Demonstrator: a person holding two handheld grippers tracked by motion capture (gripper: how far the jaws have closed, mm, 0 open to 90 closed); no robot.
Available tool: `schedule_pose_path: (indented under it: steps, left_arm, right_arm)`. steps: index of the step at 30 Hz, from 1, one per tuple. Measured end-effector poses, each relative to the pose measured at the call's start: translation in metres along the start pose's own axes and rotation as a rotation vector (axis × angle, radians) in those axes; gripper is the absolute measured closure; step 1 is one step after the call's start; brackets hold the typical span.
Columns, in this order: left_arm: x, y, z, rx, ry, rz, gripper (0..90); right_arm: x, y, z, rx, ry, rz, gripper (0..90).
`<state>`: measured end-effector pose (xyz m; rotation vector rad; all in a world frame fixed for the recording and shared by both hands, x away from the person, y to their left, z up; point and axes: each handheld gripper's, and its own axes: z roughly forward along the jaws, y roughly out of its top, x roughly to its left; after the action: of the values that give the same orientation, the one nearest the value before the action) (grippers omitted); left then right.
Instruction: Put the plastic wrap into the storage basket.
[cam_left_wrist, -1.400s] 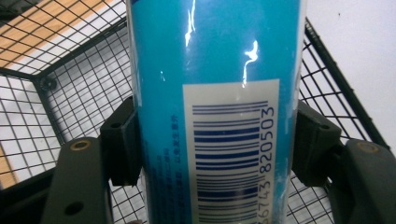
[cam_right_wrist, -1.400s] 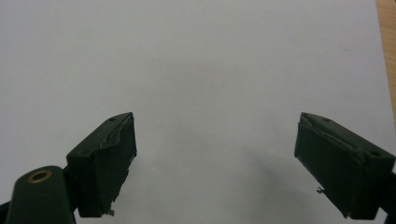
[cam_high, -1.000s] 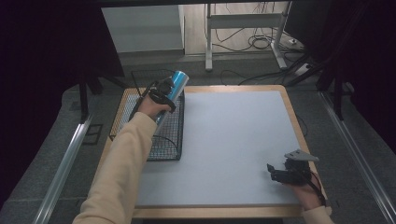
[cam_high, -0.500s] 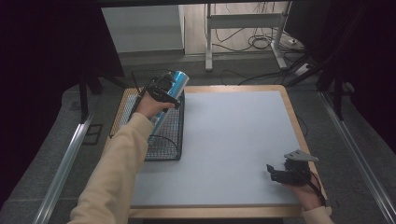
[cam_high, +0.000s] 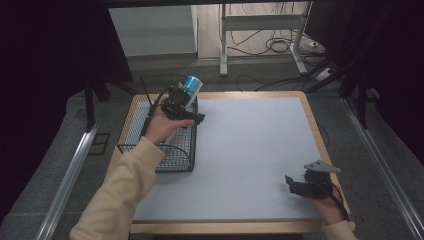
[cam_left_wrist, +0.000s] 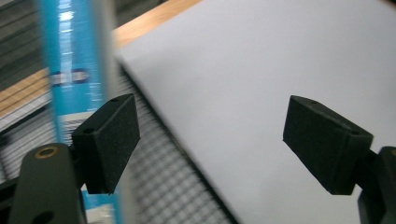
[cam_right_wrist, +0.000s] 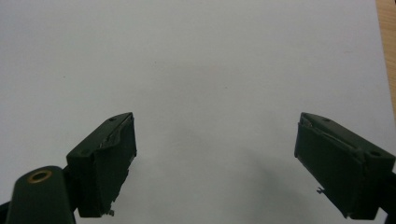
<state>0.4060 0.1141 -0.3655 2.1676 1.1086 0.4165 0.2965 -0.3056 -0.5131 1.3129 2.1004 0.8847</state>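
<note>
Room dim, dark at edges; white table surface (cam_high: 250, 150) evenly lit from overhead. Soft shadow under right gripper (cam_right_wrist: 215, 172). Blue tube (cam_left_wrist: 74, 70) and wire basket (cam_left_wrist: 177, 186) motion-blurred in left gripper view.

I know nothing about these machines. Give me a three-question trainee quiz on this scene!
1. True or false: the blue can is clamped between the left tongs.
2. What does the wire basket rest on? A) the floor B) the table C) a chair
3. The right tongs hover over a plain ____ surface.

Key: 1 false, the can stands beside them; 2 B; 3 white.
</note>
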Motion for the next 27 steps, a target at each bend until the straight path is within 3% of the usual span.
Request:
schedule_pose_path:
  steps: [5, 8, 11, 13, 16, 21, 27]
  left_arm:
    - [-0.03, -0.012, -0.005, -0.026, -0.07, 0.046, 18.3]
    - [-0.047, -0.023, -0.001, -0.017, -0.106, 0.085, 18.3]
    - [-0.062, -0.036, 0.005, -0.018, -0.132, 0.113, 18.1]
    - [-0.073, -0.046, 0.01, -0.04, -0.122, 0.134, 18.6]
    - [-0.085, -0.06, 0.018, -0.022, -0.195, 0.143, 18.4]
    - [-0.094, -0.08, 0.034, -0.003, -0.225, 0.138, 18.3]
    - [-0.102, -0.095, 0.054, 0.066, -0.218, 0.161, 18.6]
  right_arm:
    - [0.001, 0.001, -0.001, -0.005, 0.0, -0.004, 13.1]
    - [0.001, 0.001, -0.001, -0.005, -0.002, -0.003, 13.1]
    - [0.001, 0.001, -0.002, -0.006, -0.002, -0.002, 13.1]
    - [0.0, 0.001, -0.002, -0.01, -0.004, -0.005, 13.1]
    - [0.0, 0.001, -0.003, -0.022, -0.005, -0.007, 13.1]
    - [0.002, 0.001, -0.004, -0.029, -0.003, -0.01, 13.1]
    - [0.002, 0.001, -0.005, -0.038, -0.004, -0.015, 13.1]
